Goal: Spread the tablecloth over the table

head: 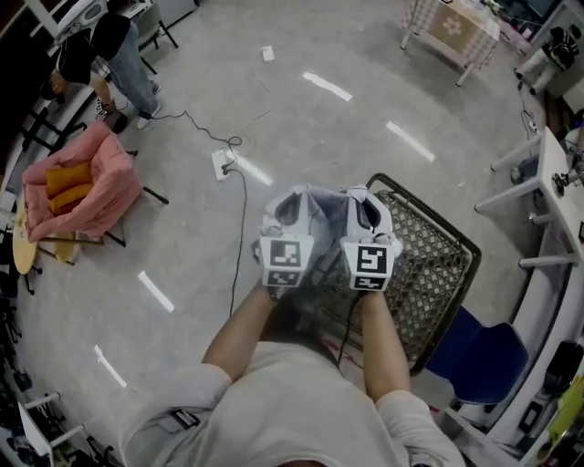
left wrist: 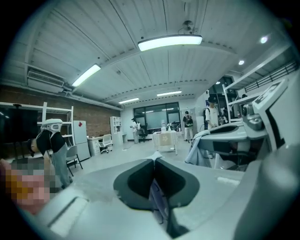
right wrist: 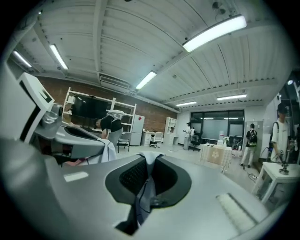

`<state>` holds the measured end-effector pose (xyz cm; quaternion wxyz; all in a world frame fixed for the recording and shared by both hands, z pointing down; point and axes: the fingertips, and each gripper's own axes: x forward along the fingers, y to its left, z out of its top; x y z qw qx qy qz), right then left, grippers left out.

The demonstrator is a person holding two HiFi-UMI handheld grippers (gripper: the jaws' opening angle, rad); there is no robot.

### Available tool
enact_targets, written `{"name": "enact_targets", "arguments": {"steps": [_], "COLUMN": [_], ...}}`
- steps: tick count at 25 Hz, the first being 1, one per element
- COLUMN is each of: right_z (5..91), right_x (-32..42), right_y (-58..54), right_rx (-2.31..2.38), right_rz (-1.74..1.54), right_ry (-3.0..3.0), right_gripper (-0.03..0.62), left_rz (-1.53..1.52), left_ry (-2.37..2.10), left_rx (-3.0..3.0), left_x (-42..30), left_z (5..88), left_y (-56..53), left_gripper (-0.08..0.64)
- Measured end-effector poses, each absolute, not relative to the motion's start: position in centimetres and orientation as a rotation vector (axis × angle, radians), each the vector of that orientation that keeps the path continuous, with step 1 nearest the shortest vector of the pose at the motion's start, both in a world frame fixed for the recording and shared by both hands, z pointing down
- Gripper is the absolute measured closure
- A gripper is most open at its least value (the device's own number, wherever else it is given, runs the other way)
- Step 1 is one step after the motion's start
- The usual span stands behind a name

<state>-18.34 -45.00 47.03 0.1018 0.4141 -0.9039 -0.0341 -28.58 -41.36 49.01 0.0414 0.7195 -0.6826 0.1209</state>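
Observation:
Both grippers are held up side by side in front of me, above a wire basket (head: 431, 266). A pale grey tablecloth (head: 321, 204) bunches between them. My left gripper (head: 291, 206) is shut, with a fold of the cloth (left wrist: 158, 200) running down between its dark pads. My right gripper (head: 367, 206) is also shut, and a strip of the cloth (right wrist: 144, 196) is pinched in its jaws. In the left gripper view the jaws meet at the left gripper (left wrist: 154, 160); in the right gripper view they meet at the right gripper (right wrist: 151, 160). A small table (head: 452, 27) with a patterned cover stands far off.
A pink armchair (head: 82, 187) stands at the left, with a person (head: 114, 50) behind it. A power strip and cable (head: 224, 162) lie on the floor. White tables (head: 557, 182) and a blue chair (head: 479, 358) line the right side. People stand near the far table (left wrist: 165, 139).

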Motion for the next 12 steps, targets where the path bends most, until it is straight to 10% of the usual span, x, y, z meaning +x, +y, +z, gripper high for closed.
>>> {"name": "enact_targets", "arguments": {"steps": [12], "right_z": [49.5], "right_x": [-12.6], "right_y": [-59.9], "right_rx": [1.37], "right_rz": [-0.067], "right_ry": [-2.512], "right_gripper": [0.583], "left_rz": [0.484], "left_ry": [-1.783], "left_rx": [2.475], "left_x": [-22.7], "left_z": [50.1], "left_y": [-57.1], "left_gripper": [0.538]}}
